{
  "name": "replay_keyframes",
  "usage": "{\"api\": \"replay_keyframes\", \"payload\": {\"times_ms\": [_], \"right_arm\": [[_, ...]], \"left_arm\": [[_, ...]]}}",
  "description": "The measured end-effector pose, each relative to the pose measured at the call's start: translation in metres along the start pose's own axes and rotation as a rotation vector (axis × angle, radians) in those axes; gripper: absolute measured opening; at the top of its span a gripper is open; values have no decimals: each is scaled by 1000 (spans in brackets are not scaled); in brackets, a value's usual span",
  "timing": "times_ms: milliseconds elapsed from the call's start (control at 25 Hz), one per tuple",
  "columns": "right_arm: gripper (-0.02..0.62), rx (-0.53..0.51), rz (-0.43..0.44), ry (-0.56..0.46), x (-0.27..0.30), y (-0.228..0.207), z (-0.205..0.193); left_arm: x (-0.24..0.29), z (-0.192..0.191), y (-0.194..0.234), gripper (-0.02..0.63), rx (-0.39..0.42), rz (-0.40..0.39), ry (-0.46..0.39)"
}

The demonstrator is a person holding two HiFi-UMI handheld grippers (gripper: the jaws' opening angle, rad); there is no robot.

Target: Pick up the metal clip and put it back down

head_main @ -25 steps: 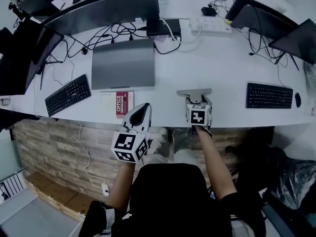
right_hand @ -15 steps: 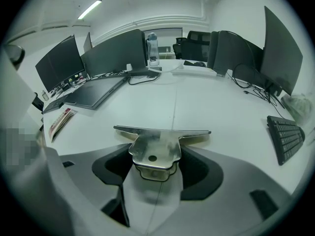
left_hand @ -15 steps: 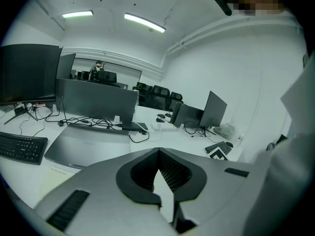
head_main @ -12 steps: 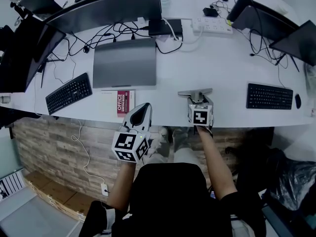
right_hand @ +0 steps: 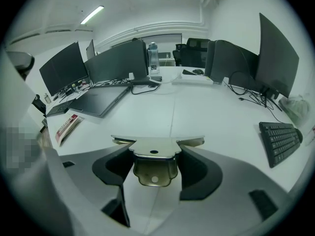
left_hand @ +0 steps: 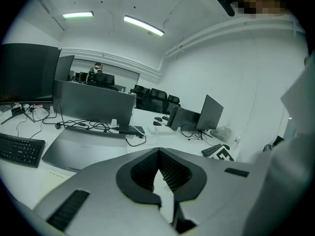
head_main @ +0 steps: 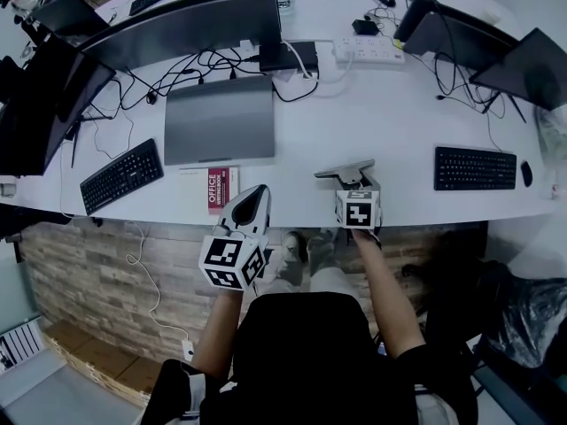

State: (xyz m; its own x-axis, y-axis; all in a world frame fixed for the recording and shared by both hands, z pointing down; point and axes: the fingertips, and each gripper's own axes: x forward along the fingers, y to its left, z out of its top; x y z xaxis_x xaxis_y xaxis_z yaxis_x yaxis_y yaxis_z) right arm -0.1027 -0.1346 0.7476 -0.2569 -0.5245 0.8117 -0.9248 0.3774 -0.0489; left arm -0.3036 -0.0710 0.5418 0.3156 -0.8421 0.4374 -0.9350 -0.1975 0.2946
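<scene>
On the white desk [head_main: 381,122], right gripper [right_hand: 152,167] pinches the metal clip [right_hand: 153,149]; left gripper [left_hand: 158,154] pressed together, empty.

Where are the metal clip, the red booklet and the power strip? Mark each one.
metal clip [right_hand: 165,149], right gripper view, on its flat upper plate.
red booklet [head_main: 218,187], head view, middle of its cover.
power strip [head_main: 369,53], head view, middle of its white body.
</scene>
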Motion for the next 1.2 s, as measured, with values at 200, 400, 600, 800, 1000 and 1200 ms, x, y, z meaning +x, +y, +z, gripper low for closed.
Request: {"api": "replay_keyframes", "payload": {"times_ms": [200, 400, 600, 800, 1000, 1200], "right_arm": [[301, 4, -13, -58, -29, -2, 16], [301, 11, -42, -144, -67, -8, 34], [301, 23, -87, -233, -106, -16, 48], [301, 67, -141, -309, -146, -31, 53], [301, 112, -198, -368, -190, -47, 52], [301, 157, -254, -440, -235, -59, 48]], "left_arm": [[-4, 6, -8, 12, 15, -32, -16], [-11, 16, -21, 12, 26, -81, -33], [-16, 24, -37, 12, 50, -134, -53], [-19, 35, -59, 12, 85, -205, -73], [-26, 47, -84, 12, 94, -287, -100], [-38, 56, -109, 12, 120, -359, -125]]}}
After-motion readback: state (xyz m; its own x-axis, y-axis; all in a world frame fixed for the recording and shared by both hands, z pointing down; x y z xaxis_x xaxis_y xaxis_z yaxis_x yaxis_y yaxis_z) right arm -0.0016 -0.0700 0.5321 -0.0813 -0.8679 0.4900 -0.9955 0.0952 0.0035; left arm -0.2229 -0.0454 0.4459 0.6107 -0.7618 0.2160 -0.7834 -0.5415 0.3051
